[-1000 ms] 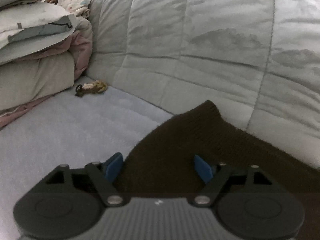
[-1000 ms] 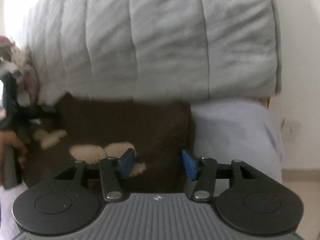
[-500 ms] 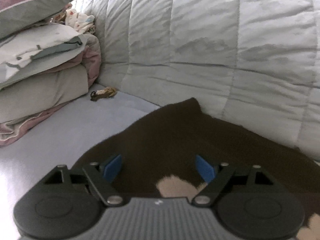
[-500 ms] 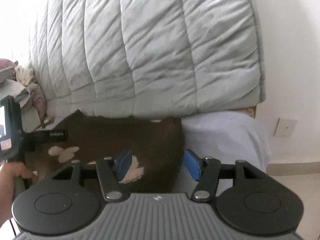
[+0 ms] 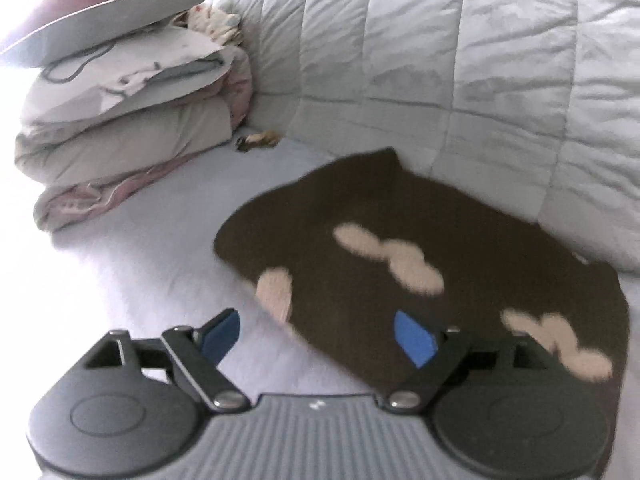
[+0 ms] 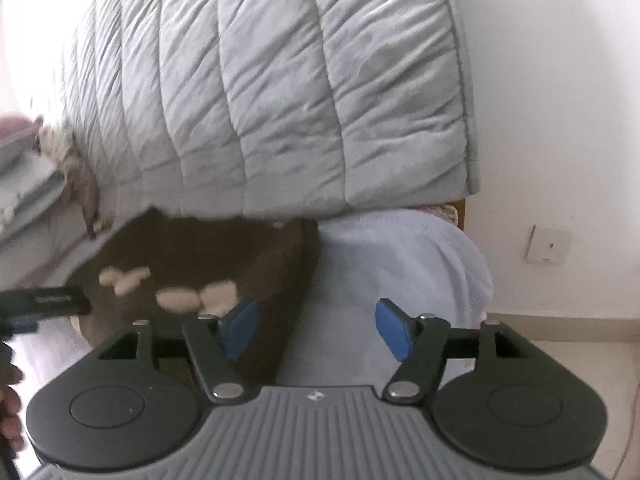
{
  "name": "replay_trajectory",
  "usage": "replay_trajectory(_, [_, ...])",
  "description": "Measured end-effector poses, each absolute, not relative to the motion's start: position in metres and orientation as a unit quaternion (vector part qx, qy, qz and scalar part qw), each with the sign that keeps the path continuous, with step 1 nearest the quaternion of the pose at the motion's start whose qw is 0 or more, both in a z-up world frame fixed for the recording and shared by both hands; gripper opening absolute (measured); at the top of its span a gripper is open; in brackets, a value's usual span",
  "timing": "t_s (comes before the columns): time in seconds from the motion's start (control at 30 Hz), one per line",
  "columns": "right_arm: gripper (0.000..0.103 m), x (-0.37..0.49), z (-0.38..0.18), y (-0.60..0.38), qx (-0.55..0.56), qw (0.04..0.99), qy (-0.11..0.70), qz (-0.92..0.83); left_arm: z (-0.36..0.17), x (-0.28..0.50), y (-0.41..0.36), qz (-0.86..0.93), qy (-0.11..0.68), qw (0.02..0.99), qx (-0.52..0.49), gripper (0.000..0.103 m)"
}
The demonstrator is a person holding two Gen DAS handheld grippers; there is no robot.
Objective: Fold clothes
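A dark brown garment with beige patches (image 5: 400, 240) lies folded flat on the pale bed sheet (image 5: 140, 264), its far edge against the grey quilt. It also shows in the right wrist view (image 6: 240, 252). My left gripper (image 5: 318, 334) is open and empty, raised above the garment's near left edge. My right gripper (image 6: 316, 330) is open and empty, above the garment's right edge and the bare sheet (image 6: 380, 264). The left gripper's body (image 6: 44, 302) and the hand holding it show at the left of the right wrist view.
A grey quilt (image 5: 460, 60) is piled along the far side of the bed. A stack of folded bedding with a pillow on top (image 5: 120, 92) stands at the left. A small object (image 5: 258, 141) lies beside it. A wall with a socket (image 6: 548, 244) and floor are at the right.
Both grippers have pulled back and up from the garment, so more of it shows. The right jaws have opened wider. The garment lies as before.
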State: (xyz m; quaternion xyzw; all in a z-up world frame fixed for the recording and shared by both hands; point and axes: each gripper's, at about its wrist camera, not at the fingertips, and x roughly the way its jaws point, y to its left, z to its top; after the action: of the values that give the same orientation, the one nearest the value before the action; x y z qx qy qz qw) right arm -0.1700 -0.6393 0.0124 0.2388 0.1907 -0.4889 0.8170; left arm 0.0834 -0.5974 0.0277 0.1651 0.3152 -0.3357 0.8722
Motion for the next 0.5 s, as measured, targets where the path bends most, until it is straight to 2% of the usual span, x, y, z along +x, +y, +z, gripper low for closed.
replay_trajectory(0.23, [0.079, -0.183, 0.006, -0.631, 0.219, 0.819, 0.227, -0.479, 0.02, 0.052, -0.562, -0.306, 0.328, 0.874, 0.187, 0.097])
replay_trajectory(0.3, [0.087, -0.185, 0.007, -0.63, 0.216, 0.822, 0.229, -0.475, 0.019, 0.045, -0.556, -0.291, 0.326, 0.879, 0.193, 0.103])
replay_trajectory(0.37, [0.103, -0.184, 0.006, -0.629, 0.213, 0.823, 0.243, -0.466, 0.018, 0.035, -0.552, -0.283, 0.319, 0.882, 0.2, 0.103])
replay_trajectory(0.5, [0.103, -0.176, 0.0, -0.623, 0.205, 0.826, 0.277, -0.446, 0.015, 0.021, -0.541, -0.274, 0.323, 0.882, 0.208, 0.103])
